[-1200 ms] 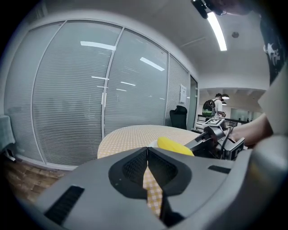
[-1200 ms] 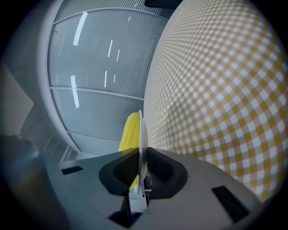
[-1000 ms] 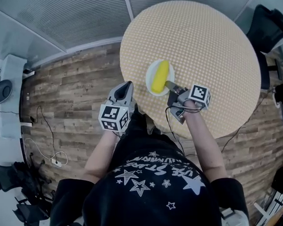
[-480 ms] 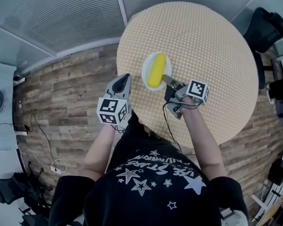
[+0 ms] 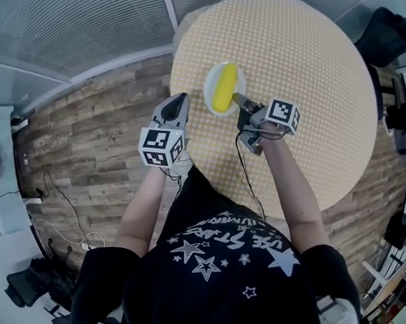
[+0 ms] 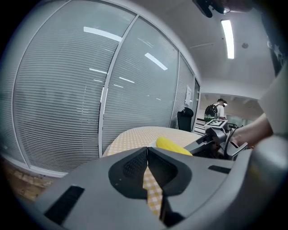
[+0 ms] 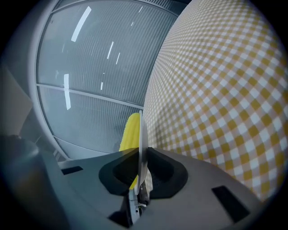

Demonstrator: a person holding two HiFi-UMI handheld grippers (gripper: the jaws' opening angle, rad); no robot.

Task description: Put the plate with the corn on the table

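Observation:
A white plate (image 5: 212, 100) carrying a yellow corn cob (image 5: 224, 88) hangs over the near-left part of the round checked table (image 5: 300, 88). My right gripper (image 5: 237, 99) is shut on the plate's rim; in the right gripper view the plate (image 7: 142, 139) stands edge-on between the jaws, with the corn (image 7: 131, 132) to its left. My left gripper (image 5: 178, 107) floats left of the table's edge, above the wooden floor, shut with nothing in it. In the left gripper view the corn (image 6: 173, 146) shows just past the closed jaws (image 6: 147, 155).
The table (image 7: 225, 90) wears a yellow-and-white checked cloth. Glass walls with blinds (image 6: 81, 90) stand behind it. A dark chair (image 5: 388, 32) is at the table's far right. Cables (image 5: 65, 216) lie on the wooden floor (image 5: 102, 128) at left. A person stands far off (image 6: 215, 110).
The right gripper has carried the plate and corn a little farther onto the table. The left gripper has moved slightly forward, staying shut beside the table's edge.

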